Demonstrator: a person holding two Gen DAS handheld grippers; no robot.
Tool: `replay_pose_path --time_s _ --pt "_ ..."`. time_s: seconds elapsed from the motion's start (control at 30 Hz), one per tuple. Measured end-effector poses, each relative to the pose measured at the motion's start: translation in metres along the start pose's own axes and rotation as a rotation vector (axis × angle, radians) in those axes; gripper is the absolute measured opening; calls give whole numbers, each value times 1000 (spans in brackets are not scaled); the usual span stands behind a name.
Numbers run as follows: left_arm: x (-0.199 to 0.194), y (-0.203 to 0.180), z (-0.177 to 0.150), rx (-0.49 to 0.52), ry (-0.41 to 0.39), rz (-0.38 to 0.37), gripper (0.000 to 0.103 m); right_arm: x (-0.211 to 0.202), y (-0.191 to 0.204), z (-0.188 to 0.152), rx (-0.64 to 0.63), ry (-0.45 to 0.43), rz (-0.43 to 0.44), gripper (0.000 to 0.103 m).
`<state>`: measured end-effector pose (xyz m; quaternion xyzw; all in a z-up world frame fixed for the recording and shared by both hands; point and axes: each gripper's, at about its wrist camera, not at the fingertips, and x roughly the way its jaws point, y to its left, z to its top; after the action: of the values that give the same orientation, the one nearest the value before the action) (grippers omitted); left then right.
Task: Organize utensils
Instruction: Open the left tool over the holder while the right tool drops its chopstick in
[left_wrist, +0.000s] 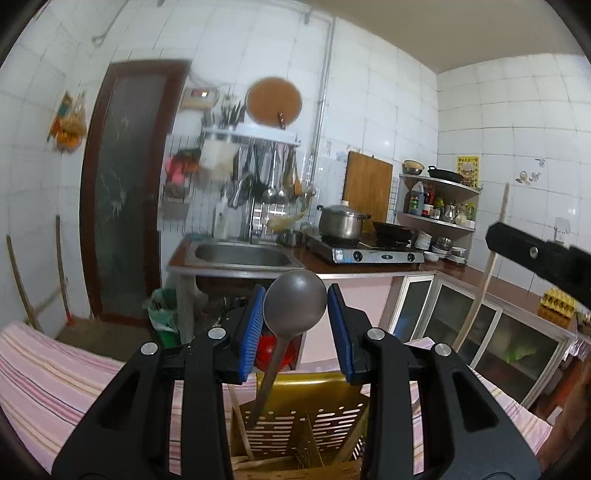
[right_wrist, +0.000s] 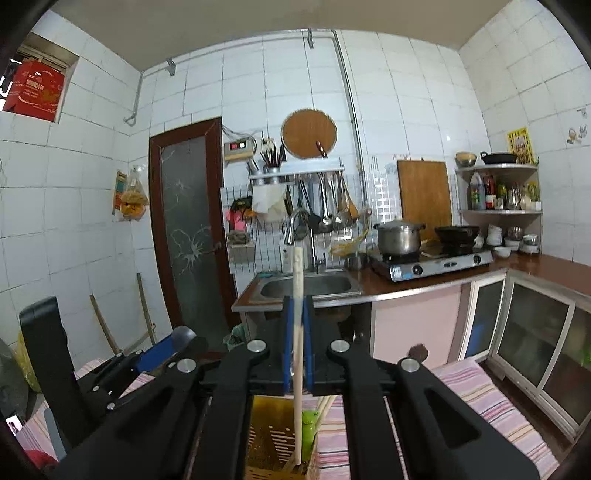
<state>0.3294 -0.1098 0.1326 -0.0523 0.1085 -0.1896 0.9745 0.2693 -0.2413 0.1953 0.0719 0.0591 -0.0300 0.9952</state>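
We grip spoon (left_wrist: 295, 301) in left gripper (left_wrist: 295, 306) above yellow caddy (left_wrist: 295, 417), right gripper (right_wrist: 298, 317) clamped on chopstick (right_wrist: 298, 332) above it.

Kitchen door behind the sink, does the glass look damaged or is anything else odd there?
Yes. The frosted glass in the brown door shows star-shaped cracks, one near the top and a larger one lower down. Nothing else stands out: the sink and the stove look orderly.
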Motion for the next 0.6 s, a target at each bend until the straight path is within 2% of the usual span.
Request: replay_pose_path --time_s 0.23,0.37,0.6 --pt "19 11 -19 -25 16 -15 34 24 -9 -23 26 48 6 6" --pt "24 12 -25 -7 30 -1 34 30 -9 -31 23 70 7 6" --pt "10 14 -34 42 30 20 34 53 -13 -59 23 185 -2 6"
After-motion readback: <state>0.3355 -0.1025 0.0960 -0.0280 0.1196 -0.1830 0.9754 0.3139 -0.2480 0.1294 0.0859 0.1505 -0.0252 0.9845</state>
